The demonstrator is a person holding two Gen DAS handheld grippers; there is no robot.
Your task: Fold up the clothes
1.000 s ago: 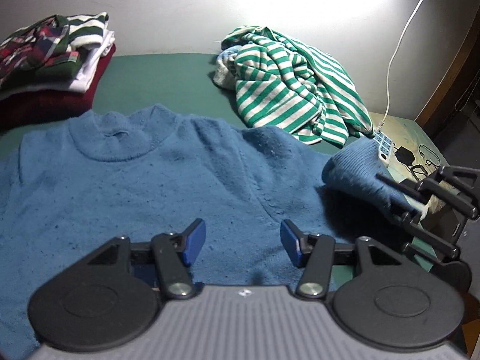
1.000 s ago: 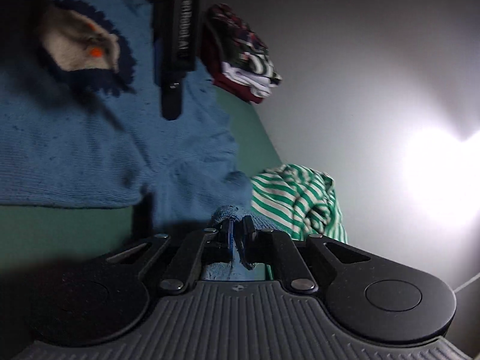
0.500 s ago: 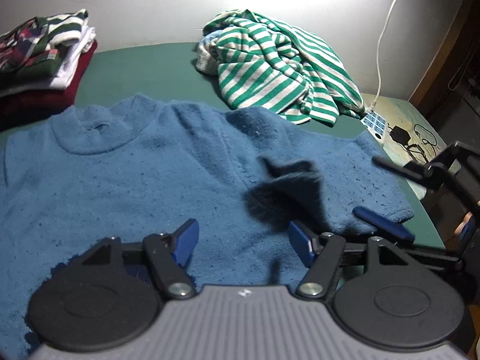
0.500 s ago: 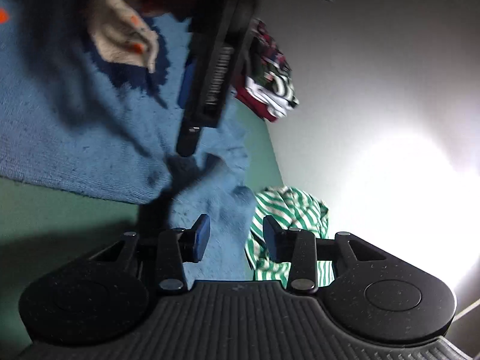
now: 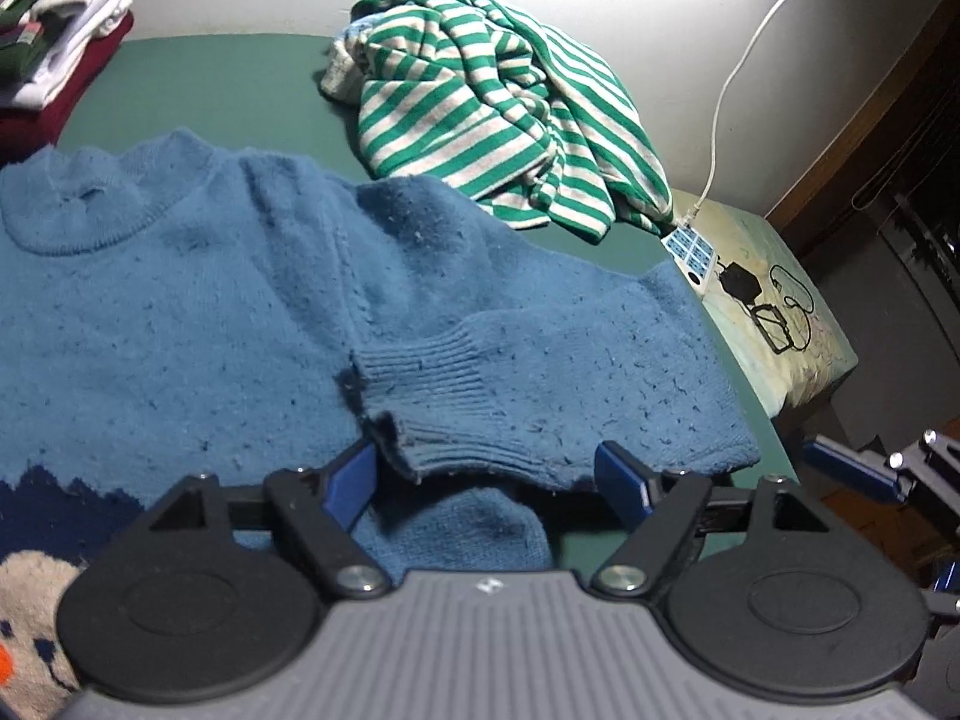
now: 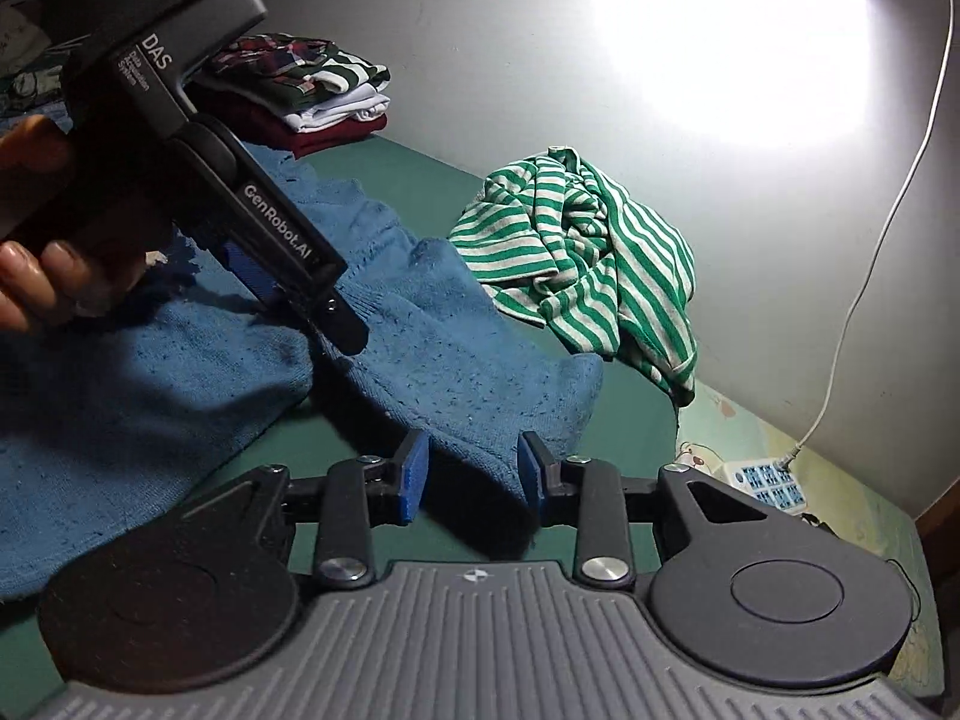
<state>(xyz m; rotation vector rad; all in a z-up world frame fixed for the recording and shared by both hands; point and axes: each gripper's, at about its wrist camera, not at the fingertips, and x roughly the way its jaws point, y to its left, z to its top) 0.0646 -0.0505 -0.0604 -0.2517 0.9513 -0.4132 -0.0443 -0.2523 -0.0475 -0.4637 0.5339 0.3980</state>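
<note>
A blue knit sweater [image 5: 198, 312] lies flat on the green surface [image 5: 228, 84], neck toward the wall. Its right sleeve is folded inward over the body, and the ribbed cuff [image 5: 426, 402] rests just ahead of my left gripper [image 5: 486, 474], which stands open above it with nothing held. In the right wrist view the right gripper [image 6: 471, 474] is open, hovering over the folded sleeve's outer edge [image 6: 516, 414] without pinching it. A hand [image 6: 36, 282] holds the left gripper [image 6: 327, 306] over the sweater [image 6: 150, 408].
A crumpled green-and-white striped shirt [image 5: 504, 114] lies at the back near the wall. A stack of folded clothes [image 5: 54, 30] sits at the back left. A power strip [image 5: 690, 246], adapter and white cable [image 5: 738, 60] are at the right, by the surface's edge.
The right gripper carried the sleeve cuff inward over the sweater's body, opened, let it go and drew back to the right. The left gripper stayed open and shifted toward the cuff.
</note>
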